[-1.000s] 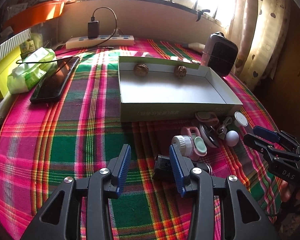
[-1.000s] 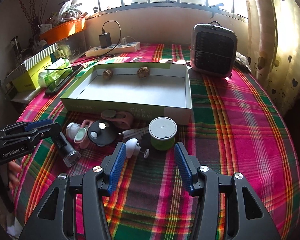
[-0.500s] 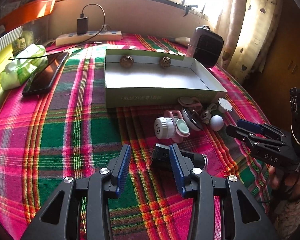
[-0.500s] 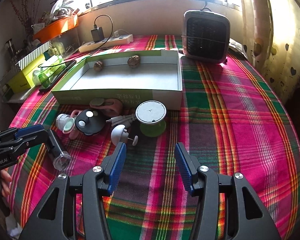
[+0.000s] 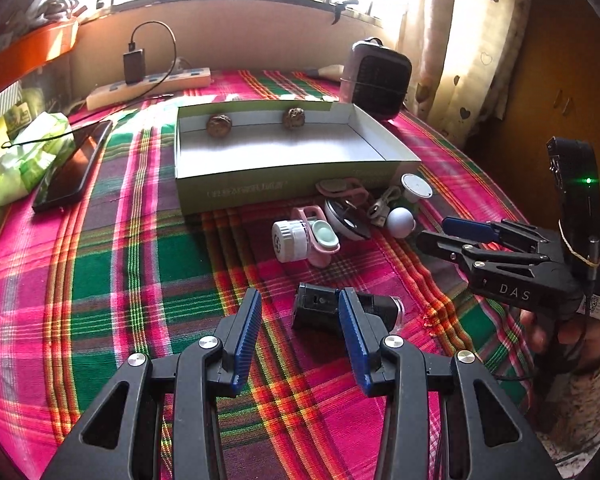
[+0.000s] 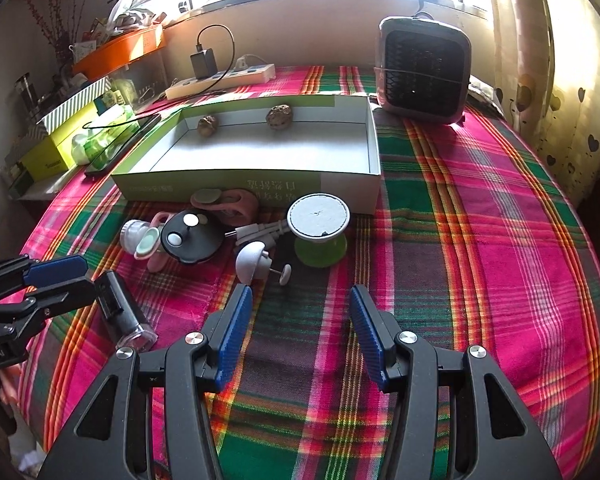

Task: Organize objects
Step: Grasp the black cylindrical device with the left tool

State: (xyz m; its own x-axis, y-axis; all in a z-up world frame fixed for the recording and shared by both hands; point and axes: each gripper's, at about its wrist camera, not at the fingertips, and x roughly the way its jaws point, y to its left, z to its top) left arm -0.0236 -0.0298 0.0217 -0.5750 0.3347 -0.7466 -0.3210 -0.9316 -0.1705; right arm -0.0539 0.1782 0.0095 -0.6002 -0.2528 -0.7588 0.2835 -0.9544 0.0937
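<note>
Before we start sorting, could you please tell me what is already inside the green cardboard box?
Inside the green box, two walnuts lie against the far wall; the rest of the visible floor is bare. The near wall hides a strip of floor behind it.

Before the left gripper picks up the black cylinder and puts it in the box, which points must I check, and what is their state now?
1. Left gripper open: ok.
2. Black cylinder between its fingers: not ok; in the left wrist view it lies mostly behind the right-hand finger.
3. Cylinder free of other items: ok; it lies apart from the white jar and the pile.
4. Room in the box: ok; only two walnuts at the far wall.
5. Right gripper out of the way: ok; open, holding nothing, beside the pile.
6. Cylinder rolling: cannot tell.
</note>
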